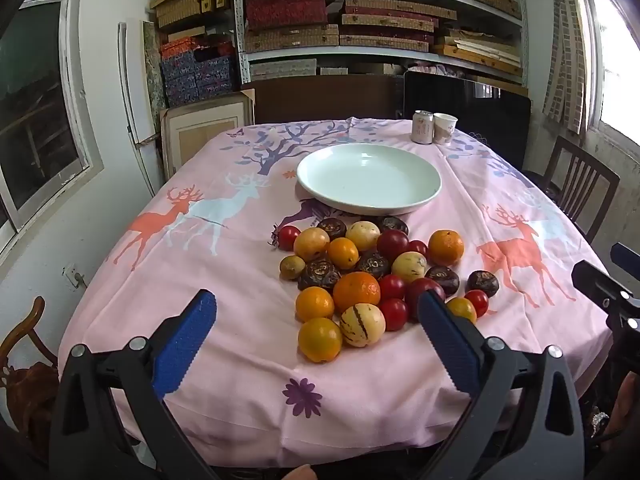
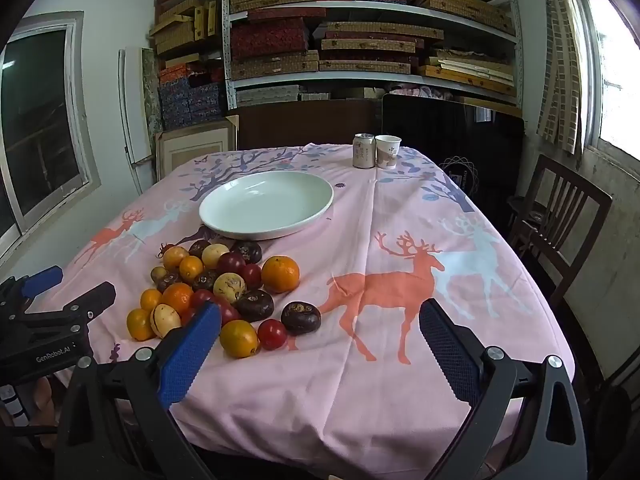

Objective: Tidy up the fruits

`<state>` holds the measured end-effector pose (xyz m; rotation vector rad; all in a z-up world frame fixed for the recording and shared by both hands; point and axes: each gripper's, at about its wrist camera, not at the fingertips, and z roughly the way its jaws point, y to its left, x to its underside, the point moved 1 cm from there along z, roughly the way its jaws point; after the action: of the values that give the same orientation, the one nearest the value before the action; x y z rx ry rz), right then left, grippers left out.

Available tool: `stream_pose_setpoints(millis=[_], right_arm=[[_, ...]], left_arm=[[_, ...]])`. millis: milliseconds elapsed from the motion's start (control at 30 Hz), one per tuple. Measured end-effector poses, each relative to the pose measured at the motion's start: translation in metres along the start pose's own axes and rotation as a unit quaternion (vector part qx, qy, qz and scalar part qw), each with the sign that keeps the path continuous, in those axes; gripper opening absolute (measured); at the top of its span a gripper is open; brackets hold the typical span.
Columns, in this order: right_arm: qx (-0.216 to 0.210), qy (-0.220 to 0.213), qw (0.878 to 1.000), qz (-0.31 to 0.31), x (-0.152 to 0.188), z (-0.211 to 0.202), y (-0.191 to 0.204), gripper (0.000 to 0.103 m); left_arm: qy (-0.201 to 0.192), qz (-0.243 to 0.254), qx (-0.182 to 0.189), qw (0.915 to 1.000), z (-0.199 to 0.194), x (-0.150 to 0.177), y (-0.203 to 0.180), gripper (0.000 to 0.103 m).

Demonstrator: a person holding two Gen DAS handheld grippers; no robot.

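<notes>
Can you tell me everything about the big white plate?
The white plate is round, wide and shallow, with a low raised rim. It looks like glossy ceramic, and window light shines off its middle. It is empty. It sits flat on the pink deer tablecloth, behind the pile of fruit, whose farthest pieces lie just by its near edge. A can and a paper cup stand farther back. No gripper touches it.

Ahead of the grippers, past the table's pink deer tablecloth (image 2: 400, 208), metal shelves (image 1: 380, 54) stacked with flat boxes line the wall, windows (image 1: 36, 120) at both sides, a wooden chair (image 2: 560, 224) rightward.
</notes>
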<state>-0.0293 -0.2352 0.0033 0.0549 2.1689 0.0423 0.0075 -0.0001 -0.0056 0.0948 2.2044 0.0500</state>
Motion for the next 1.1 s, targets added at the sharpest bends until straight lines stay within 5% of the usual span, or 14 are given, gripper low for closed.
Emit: stream_pose_setpoints(millis=[1100], right_arm=[[0.0,0.01,1.0,-0.003,0.0054,0.0079,-0.0002,0.1]], left_arm=[[0.005,0.006,0.003,1.0,0.0052,0.0063,-0.0028,0.099]])
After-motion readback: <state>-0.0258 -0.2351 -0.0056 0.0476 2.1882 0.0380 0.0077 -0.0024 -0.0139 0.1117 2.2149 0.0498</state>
